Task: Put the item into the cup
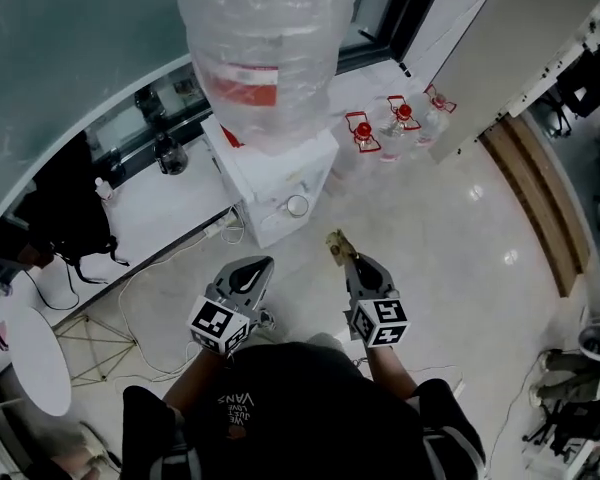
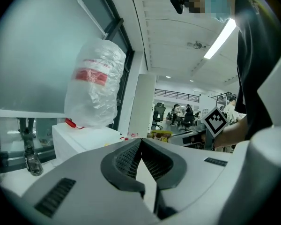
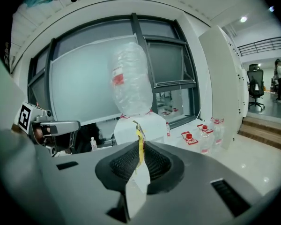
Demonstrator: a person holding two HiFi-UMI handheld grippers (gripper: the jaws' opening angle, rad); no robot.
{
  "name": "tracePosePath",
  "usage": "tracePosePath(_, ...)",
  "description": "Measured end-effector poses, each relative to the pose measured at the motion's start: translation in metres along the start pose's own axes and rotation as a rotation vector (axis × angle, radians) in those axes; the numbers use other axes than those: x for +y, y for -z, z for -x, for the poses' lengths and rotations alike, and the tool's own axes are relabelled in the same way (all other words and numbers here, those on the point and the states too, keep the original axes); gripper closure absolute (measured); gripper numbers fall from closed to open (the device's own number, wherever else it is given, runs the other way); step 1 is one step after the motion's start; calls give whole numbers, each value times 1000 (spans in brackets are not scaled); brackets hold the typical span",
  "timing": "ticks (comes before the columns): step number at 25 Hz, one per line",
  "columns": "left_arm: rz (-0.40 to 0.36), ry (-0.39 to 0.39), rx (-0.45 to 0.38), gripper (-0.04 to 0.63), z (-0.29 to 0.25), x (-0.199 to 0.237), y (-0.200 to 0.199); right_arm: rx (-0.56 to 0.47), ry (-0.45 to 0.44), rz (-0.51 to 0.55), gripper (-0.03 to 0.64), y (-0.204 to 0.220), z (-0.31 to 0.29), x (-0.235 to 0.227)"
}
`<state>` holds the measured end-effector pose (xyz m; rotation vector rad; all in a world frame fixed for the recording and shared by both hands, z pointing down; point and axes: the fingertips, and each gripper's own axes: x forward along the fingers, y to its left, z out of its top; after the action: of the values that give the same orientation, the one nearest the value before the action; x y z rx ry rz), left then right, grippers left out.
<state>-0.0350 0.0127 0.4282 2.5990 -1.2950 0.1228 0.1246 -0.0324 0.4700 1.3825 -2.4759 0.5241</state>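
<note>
My right gripper [image 1: 348, 256] is shut on a small yellow sachet [image 1: 337, 245], which sticks out past its tips. In the right gripper view the sachet [image 3: 140, 141] stands edge-on between the pads, its white lower end hanging inside my gripper [image 3: 140, 159]. A white cup [image 1: 297, 205] sits on the ledge of the water dispenser [image 1: 270, 183], ahead of both grippers and slightly left of the right one. My left gripper [image 1: 257, 267] is shut with nothing in it; its jaws meet at the tips [image 2: 140, 144]. The dispenser carries a large clear bottle [image 1: 265, 48].
Several red-capped water bottles [image 1: 363, 134] stand on the floor right of the dispenser. A white counter [image 1: 165, 208] runs along the window at left, with a black bag [image 1: 65, 213] beside it. Cables trail over the floor [image 1: 140, 298]. A round white table [image 1: 30, 353] is at lower left.
</note>
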Motion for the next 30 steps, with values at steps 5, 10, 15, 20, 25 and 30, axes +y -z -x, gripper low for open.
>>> tracePosePath(5,12,33,33,577,-7,32,8,7,38,3,558,4,-34,7)
tracePosePath(10,20,25,27,577,-15,49,18,38,33,37,558,10,-68,3)
tracePosePath(15,33,-23,-2,577,-33,64,19,84,-3,77,558,19,-106,-13)
tracePosePath(20,55,-70,-13,577,-57,78,25,132,-45,129,558,28,-143,-28)
tracePosePath(25,85,-95,3,575,-79,97,38,193,-61,174,558,47,-187,-43)
tracePosePath(30,106,-110,17,577,-94,113,56,251,-68,221,558,76,-228,-57)
